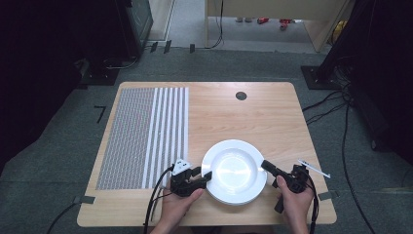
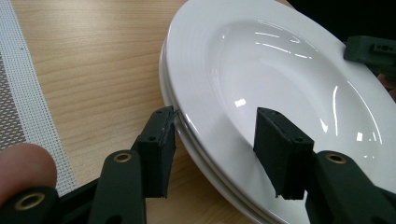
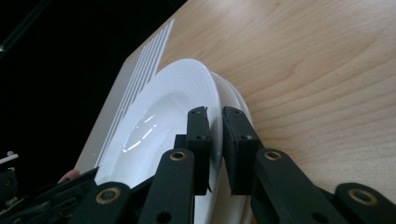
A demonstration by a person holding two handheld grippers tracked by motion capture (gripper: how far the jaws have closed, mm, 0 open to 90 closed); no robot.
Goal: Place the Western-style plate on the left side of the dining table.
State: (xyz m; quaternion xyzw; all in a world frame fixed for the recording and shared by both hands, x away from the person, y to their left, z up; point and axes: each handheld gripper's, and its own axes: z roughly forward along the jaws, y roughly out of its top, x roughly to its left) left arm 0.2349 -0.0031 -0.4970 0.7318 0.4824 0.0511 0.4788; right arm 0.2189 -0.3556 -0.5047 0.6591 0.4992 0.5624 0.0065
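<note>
Wooden surface (image 1: pixel 253 117) on grey carpet; right gripper (image 3: pixel 215 116) pinches the top plate's (image 1: pixel 234 170) rim, left gripper (image 2: pixel 212 123) half-open astride the opposite rim.

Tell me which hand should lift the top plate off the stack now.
Right, probably. The right tongs are already clamped on the top plate's rim, above the lower plate. The left tongs straddle the opposite rim with the pads apart, gripping nothing.

So there's a stack of glossy white deep plates (image 1: pixel 234 171) sitting near the front edge of the wooden table. Top plate (image 3: pixel 187 93) looks lifted on one side, tilted off the one under it.
</note>
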